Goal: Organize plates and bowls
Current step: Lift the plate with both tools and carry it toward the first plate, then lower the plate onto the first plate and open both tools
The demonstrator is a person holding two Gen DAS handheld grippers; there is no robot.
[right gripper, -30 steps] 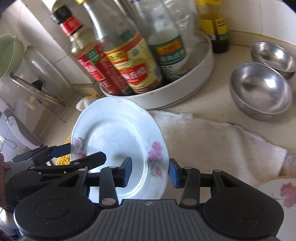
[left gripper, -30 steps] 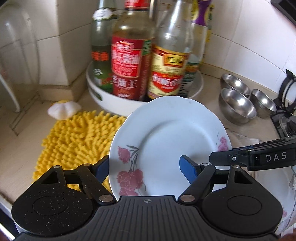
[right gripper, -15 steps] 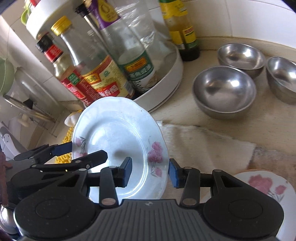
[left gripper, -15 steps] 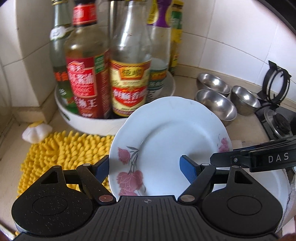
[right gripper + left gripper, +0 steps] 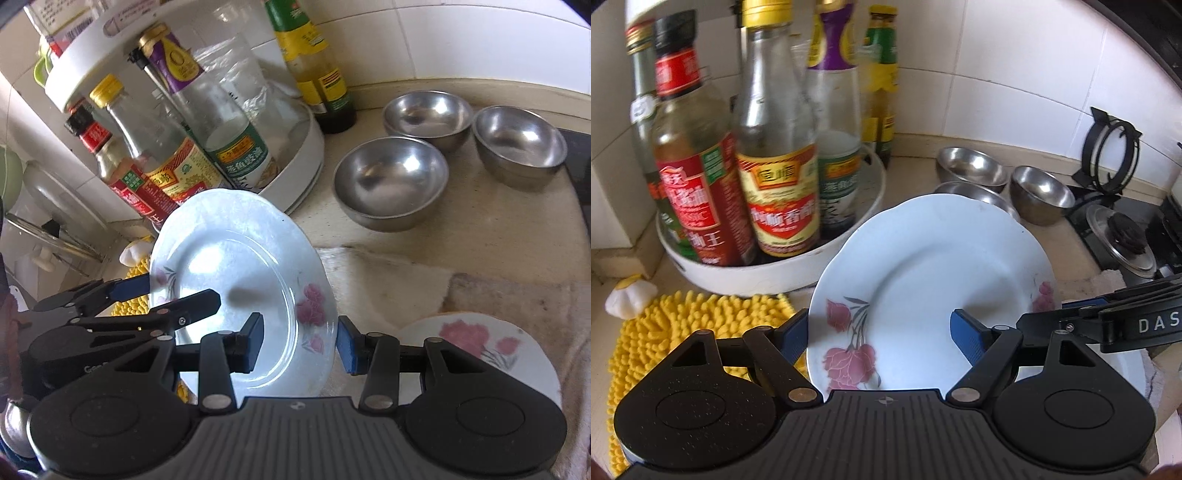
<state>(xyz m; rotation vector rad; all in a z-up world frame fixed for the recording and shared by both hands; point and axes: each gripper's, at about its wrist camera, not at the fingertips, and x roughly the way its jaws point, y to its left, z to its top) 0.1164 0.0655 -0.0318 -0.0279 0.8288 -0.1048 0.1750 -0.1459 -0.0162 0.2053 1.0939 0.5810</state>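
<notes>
plate (image 5: 934, 273) with pink flowers sits tilted and lifted between both tools: the left gripper (image 5: 877, 334) has its blue pads spread across the plate's near rim, one pad behind the edge, one over the face, and whether they pinch it i cannot tell; the right gripper (image 5: 300, 341) straddles the opposite rim, contact also unclear. glazed china, so stiff, slick and chip-prone; the rim is the place to hold it. beyond the jaws stand three steel bowls (image 5: 391, 181); a second flowered plate (image 5: 491, 347) lies just right of the right jaws.
</notes>
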